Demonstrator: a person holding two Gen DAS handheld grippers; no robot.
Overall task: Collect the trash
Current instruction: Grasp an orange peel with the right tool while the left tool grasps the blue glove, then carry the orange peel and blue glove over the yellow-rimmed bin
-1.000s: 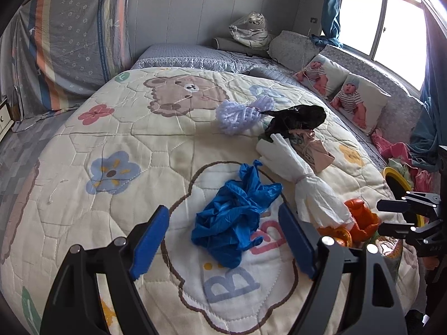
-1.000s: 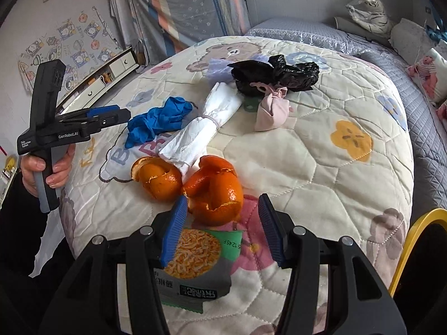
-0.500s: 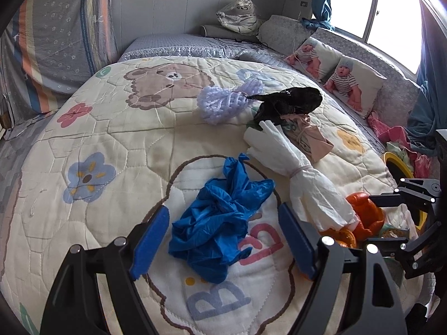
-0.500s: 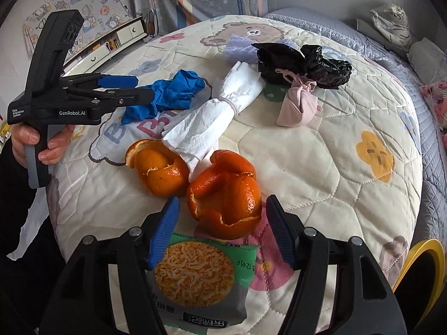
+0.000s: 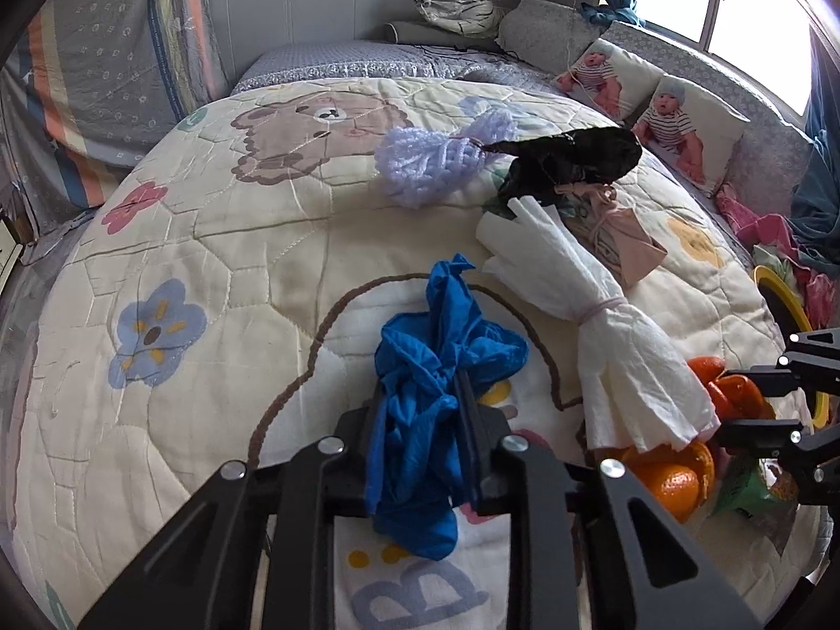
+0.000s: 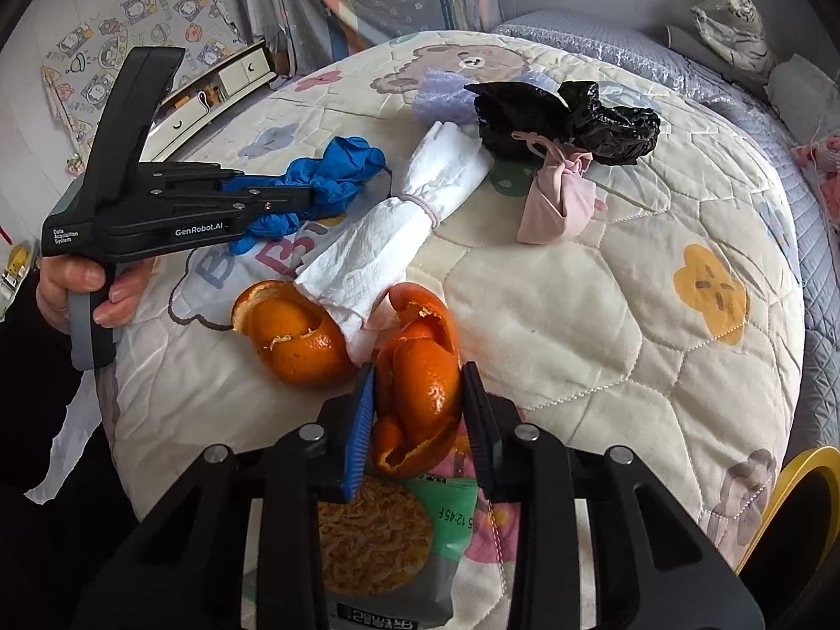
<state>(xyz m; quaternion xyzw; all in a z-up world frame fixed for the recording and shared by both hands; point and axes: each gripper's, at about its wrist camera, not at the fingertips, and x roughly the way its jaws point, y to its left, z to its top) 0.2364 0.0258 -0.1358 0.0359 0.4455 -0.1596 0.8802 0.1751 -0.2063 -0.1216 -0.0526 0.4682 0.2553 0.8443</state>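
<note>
Trash pickup has just begun: my left gripper (image 5: pixel 420 420) has just closed on the crumpled blue plastic glove (image 5: pixel 430 383), my right gripper (image 6: pixel 417 420) on the torn orange peel (image 6: pixel 420 383), while the tied white tissue bundle (image 6: pixel 388 231), black plastic bag (image 6: pixel 567 121) and printed snack packet (image 6: pixel 388 541) lie uncollected on the quilted bedspread (image 6: pixel 577 315).

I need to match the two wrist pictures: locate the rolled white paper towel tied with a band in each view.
Left wrist view: rolled white paper towel lies right of centre, running diagonally beside the crumpled blue glove.
Right wrist view: it lies centre-left, running down to the orange peels.
Shared landmark: the crumpled black plastic bag at its far end.
</note>
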